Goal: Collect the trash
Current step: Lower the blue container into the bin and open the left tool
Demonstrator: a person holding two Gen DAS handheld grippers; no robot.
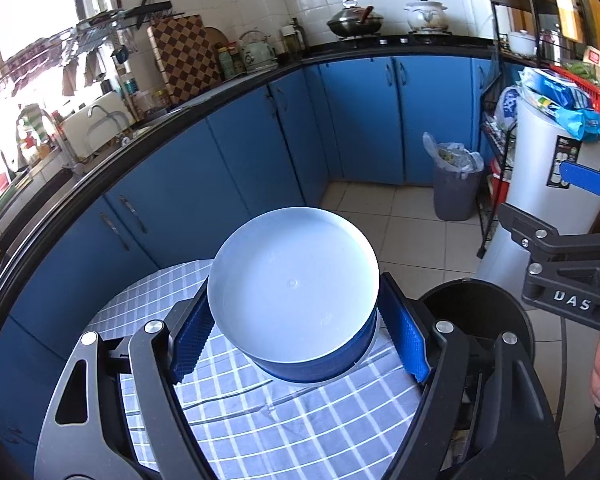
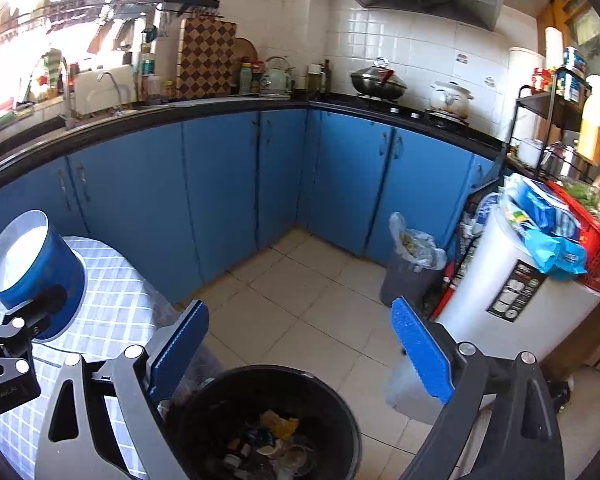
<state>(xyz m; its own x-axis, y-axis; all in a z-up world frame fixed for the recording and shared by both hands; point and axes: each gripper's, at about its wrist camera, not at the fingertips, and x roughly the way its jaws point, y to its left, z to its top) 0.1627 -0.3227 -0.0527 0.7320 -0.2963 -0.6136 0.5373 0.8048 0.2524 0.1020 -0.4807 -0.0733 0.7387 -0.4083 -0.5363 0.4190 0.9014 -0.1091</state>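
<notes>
From the left wrist, the left gripper (image 1: 296,340) clamps a round blue container (image 1: 296,292) with a white, empty inside, its pads pressed on both sides of the wall. It is held tilted above the far edge of the checked tablecloth (image 1: 260,412), probably because its contents have been tipped out. The black bin (image 1: 480,300) sits just past the cloth's right edge. The right gripper's frame (image 1: 572,264) hangs above that bin.

From the right wrist, the right gripper (image 2: 300,356) stands wide with nothing between its pads, right over the black bin's (image 2: 268,424) mouth; this suits a drop. Trash (image 2: 272,436), scraps and wrappers, lies inside. The room is a tiled kitchen: blue cabinets (image 2: 220,184) under a dark worktop, a grey lined waste bin (image 2: 412,272) in the floor corner, a white appliance (image 2: 512,292) at right.
</notes>
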